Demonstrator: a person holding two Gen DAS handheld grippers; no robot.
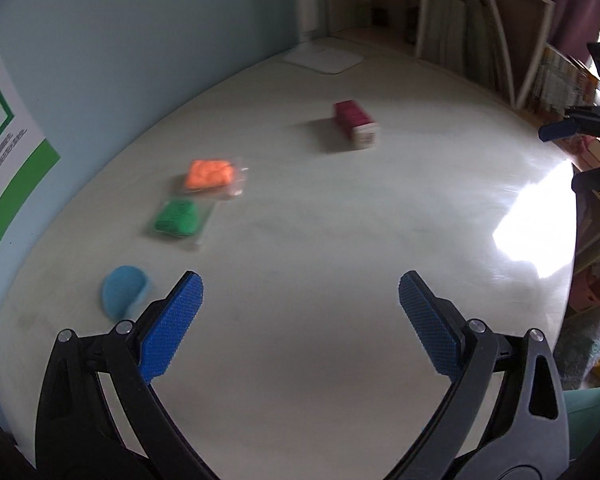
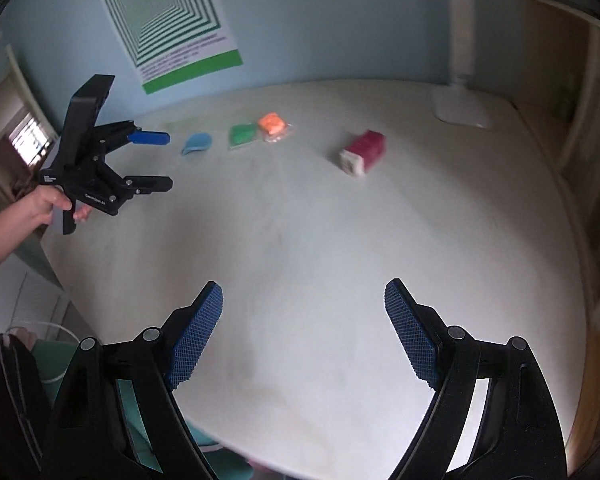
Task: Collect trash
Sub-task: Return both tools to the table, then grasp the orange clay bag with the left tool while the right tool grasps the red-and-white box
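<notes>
White round table (image 2: 340, 240) against a pale blue wall w/ a green striped poster (image 2: 168, 20); bookshelves (image 1: 480, 40) to one side. Trash sits toward the wall side: blue scrap (image 2: 196, 143), green packet (image 2: 242, 135) touching an orange packet (image 2: 274, 124), and a red-and-white carton (image 2: 362, 152) lying apart from them. Left gripper (image 1: 300, 292) & right gripper (image 2: 304, 300) both hang over bare tabletop, jaws wide apart, nothing between them.

Both grippers were spread wide with nothing between the pads: left gripper (image 1: 300, 300) and right gripper (image 2: 304, 304), left hand (image 2: 50, 204) clutching its handle.
</notes>
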